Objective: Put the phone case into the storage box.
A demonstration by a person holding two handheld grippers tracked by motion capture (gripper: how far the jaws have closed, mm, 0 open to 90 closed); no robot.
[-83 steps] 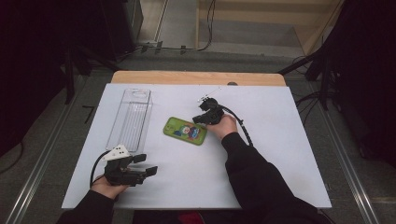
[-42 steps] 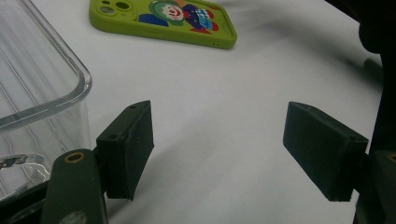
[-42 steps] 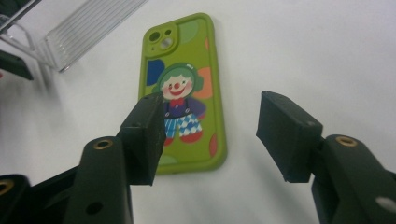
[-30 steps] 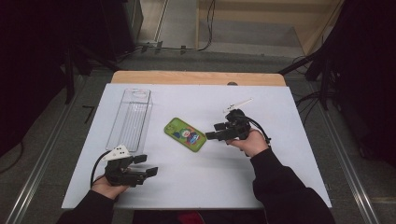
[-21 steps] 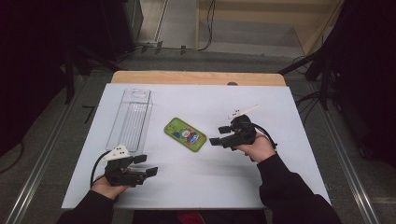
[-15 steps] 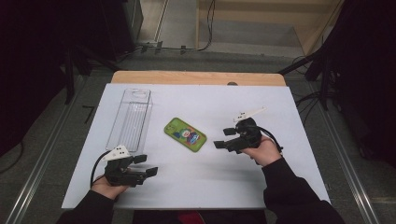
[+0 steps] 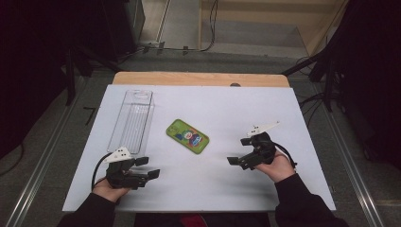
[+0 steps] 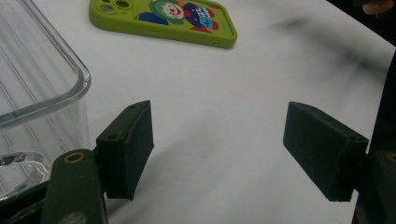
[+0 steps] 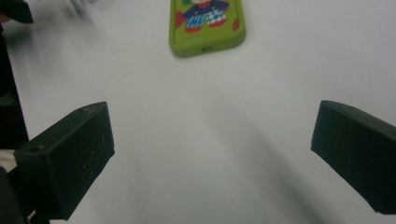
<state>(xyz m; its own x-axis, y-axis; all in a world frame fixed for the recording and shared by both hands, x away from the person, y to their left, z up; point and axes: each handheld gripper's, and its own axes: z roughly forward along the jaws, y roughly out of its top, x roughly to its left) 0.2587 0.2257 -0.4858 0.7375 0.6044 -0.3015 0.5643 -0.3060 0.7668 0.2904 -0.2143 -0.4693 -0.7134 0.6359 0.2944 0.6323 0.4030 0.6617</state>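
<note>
My right claw point(image 7: 235, 162) hangs released over the table point(image 7: 283, 104), near its right edge and toward the near side. Its jaws have just been opening and now stand wide, with only bare white surface between them. In the right gripper view the 2 black pads point(image 9: 70, 154) sit far apart, and the phone point(image 9: 205, 25) lies beyond them, well clear of both.

The phone point(image 7: 187, 136) rests flat around the middle of the table, turned at a slant to the edges. It has a green case with a cartoon figure on its back, face up. Nothing touches it. In the left gripper view the phone point(image 8: 163, 21) lies ahead of my left claw, apart from it.

My left claw point(image 7: 154, 173) sits at the near left corner, released too, its jaws parted with nothing between them. In that view the 2 pads point(image 8: 128, 147) frame bare table.

A clear tray point(image 7: 132, 120) lies lengthwise along the left side, its long walls running toward the far edge. Its near end is just beside my left claw, and its rim point(image 8: 70, 88) curves close to the left pad. The phone is near the tray but not touching it.
</note>
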